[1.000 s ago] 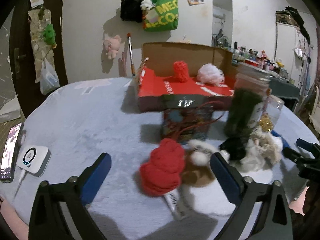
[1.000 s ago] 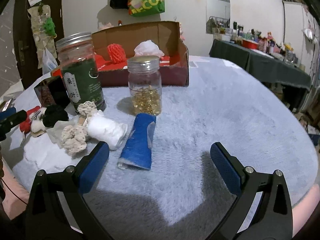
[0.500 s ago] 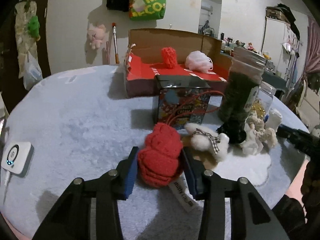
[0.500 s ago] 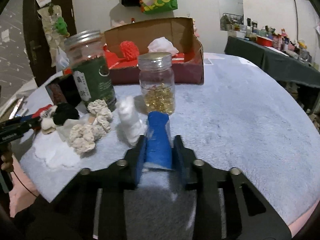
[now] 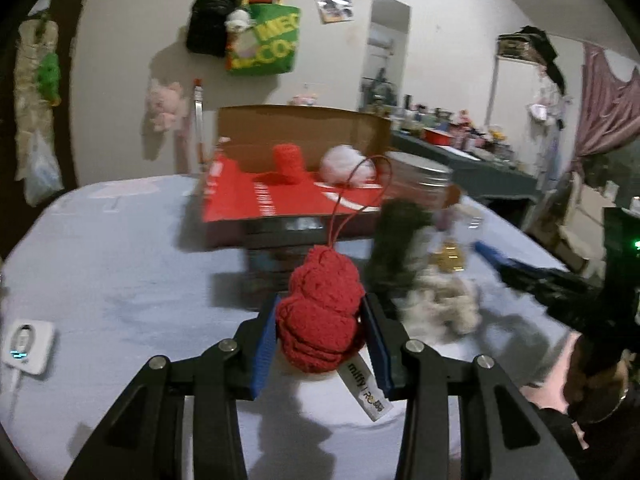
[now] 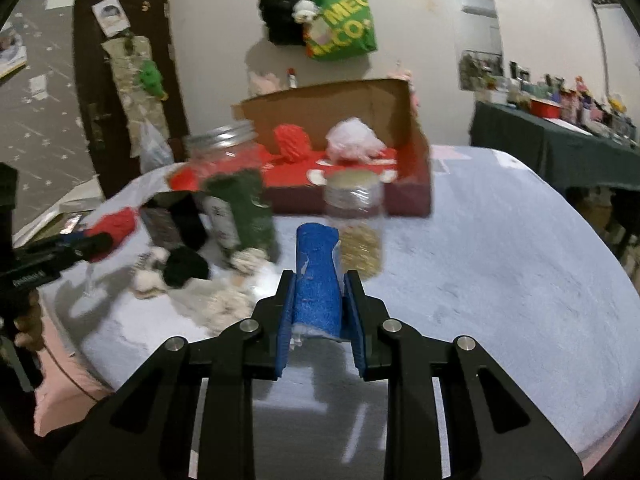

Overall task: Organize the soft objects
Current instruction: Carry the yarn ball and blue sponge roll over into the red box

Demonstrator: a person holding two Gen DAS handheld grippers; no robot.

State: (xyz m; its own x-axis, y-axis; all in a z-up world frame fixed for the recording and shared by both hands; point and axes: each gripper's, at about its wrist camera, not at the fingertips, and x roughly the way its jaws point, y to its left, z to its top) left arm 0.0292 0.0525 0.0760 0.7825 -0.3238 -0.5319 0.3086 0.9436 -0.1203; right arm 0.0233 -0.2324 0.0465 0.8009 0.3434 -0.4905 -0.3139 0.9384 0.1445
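The left gripper (image 5: 320,332) is clamped on a red knitted toy (image 5: 322,312), the right gripper (image 6: 319,312) on a blue foam roll (image 6: 318,280) lying lengthwise between its pads — the open cardboard box (image 6: 412,176) sits beyond both, at about twelve o'clock.

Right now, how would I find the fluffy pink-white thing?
Look to the open cardboard box with the red inside, at the far side of the table. Two soft things sit in it. Yours is the pale puff on the right; its neighbour, the knitted ball, is bright red.
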